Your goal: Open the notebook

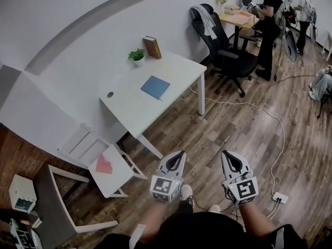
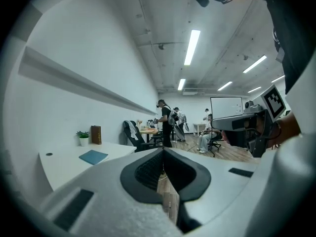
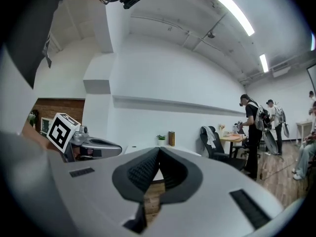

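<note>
The blue notebook (image 1: pixel 155 87) lies closed on the white table (image 1: pixel 129 108), well ahead of me, and in the left gripper view the notebook (image 2: pixel 93 157) shows at the left. I hold both grippers low over the wooden floor, far from the table. The left gripper (image 1: pixel 179 153) is shut with its tips meeting and nothing between them, as the left gripper view (image 2: pixel 163 149) also shows. Beside it the right gripper (image 1: pixel 227 153) is shut and empty too, its jaws (image 3: pixel 159 149) closed to a point.
A potted plant (image 1: pixel 137 56) and an upright brown book (image 1: pixel 152 47) stand at the table's back edge. A black office chair (image 1: pixel 228 56) is to its right, a white chair (image 1: pixel 104 165) to its left front. A cable and power strip (image 1: pixel 280 196) lie on the floor. People (image 1: pixel 270 19) stand at the back right.
</note>
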